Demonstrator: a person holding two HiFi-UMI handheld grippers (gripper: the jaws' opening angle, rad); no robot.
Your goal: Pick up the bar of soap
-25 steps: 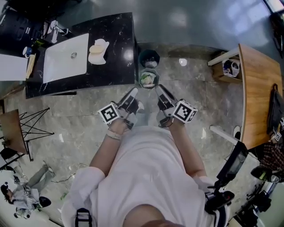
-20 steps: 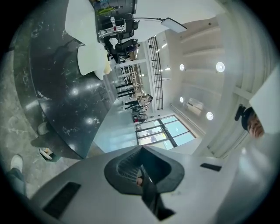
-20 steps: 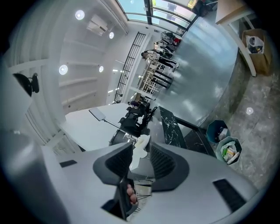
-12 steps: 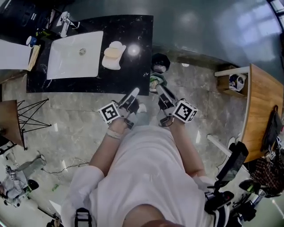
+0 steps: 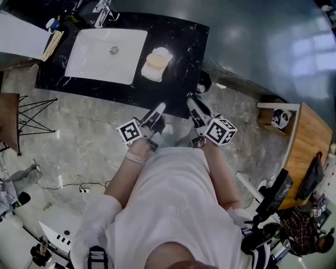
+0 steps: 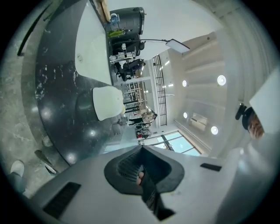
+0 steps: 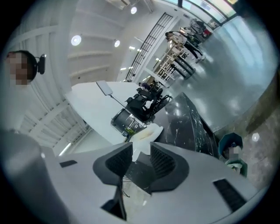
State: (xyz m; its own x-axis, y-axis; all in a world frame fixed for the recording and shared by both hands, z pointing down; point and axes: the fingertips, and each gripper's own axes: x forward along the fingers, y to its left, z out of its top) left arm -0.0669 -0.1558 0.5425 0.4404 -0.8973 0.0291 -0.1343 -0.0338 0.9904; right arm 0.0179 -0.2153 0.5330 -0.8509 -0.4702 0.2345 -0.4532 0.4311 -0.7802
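The bar of soap (image 5: 155, 60) is pale yellow and lies in a white dish (image 5: 152, 72) on the black marble counter (image 5: 184, 42), right of the white sink (image 5: 105, 55). Both grippers are held side by side over the floor, short of the counter's near edge and pointing at it. My left gripper (image 5: 158, 108) is shut with nothing in it; its own view shows the dish (image 6: 108, 102) far ahead. My right gripper (image 5: 192, 99) is open by a narrow gap and holds nothing. Beyond that gap the right gripper view shows the dish with the soap (image 7: 146, 131).
A faucet (image 5: 102, 9) stands behind the sink. A dark bin (image 5: 205, 81) sits on the floor at the counter's right end, just ahead of my right gripper. A black wire stand (image 5: 31, 113) is at the left, a wooden table (image 5: 302, 147) at the right.
Both grippers have been carried forward toward the counter. In the head view the counter, sink and soap dish have shifted right and nearer, and the bins have slid mostly behind the right gripper.
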